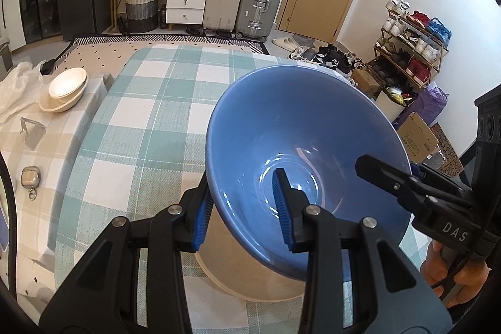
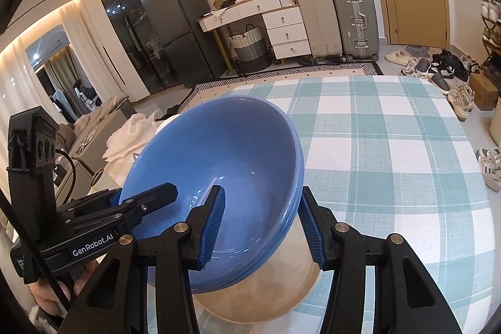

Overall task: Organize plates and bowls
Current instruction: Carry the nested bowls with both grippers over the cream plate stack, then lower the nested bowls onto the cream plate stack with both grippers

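Observation:
A blue bowl [image 1: 300, 130] hangs tilted over the checked tablecloth [image 1: 150, 115]. The right wrist view shows a second blue rim nested just under the blue bowl [image 2: 225, 152]. A beige bowl [image 1: 250, 265] [image 2: 266, 293] lies under them; whether it rests on the table I cannot tell. My left gripper [image 1: 242, 193] is shut on the bowl's left wall, one pad inside and one outside. My right gripper [image 2: 263, 193] clamps the opposite wall the same way. Each gripper shows in the other's view: the right gripper [image 1: 388, 168] at the right rim, the left gripper [image 2: 144, 191] at the left rim.
Stacked cream bowls [image 1: 67, 89] sit at the table's far left beside a white plastic bag [image 1: 15, 89]. A metal stand [image 1: 31, 130] and an earbud case [image 1: 29, 177] lie nearer. Suitcases [image 1: 244, 2] and a shoe rack [image 1: 410, 52] stand beyond the table.

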The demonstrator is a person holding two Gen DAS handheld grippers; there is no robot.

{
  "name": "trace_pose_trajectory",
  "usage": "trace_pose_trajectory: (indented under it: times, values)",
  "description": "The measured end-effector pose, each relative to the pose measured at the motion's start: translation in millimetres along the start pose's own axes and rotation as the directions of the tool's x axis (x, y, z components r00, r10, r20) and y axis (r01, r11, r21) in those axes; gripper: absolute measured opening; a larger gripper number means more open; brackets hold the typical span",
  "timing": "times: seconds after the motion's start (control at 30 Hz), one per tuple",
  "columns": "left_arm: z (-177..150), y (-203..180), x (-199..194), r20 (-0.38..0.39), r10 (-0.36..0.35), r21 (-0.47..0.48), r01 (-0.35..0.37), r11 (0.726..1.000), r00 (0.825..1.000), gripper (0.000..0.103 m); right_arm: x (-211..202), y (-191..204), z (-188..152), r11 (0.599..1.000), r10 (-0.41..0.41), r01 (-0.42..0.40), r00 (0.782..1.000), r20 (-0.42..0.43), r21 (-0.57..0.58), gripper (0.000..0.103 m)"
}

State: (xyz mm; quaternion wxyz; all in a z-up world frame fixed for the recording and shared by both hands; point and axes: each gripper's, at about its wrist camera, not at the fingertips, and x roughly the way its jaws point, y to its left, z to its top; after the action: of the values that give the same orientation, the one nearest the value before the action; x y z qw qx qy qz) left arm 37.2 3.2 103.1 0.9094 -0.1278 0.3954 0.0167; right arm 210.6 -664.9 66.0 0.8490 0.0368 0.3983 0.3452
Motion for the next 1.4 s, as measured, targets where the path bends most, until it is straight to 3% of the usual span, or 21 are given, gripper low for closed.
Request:
trace_pose_trajectory:
  times: [1.4]
  values:
    - [-14,30,87,-0.086,0.003,-0.028,-0.005,1.000,0.996,0.032,43,-12,-17,1.000,-0.016,0.016,0.996,-0.084,0.006,0.050]
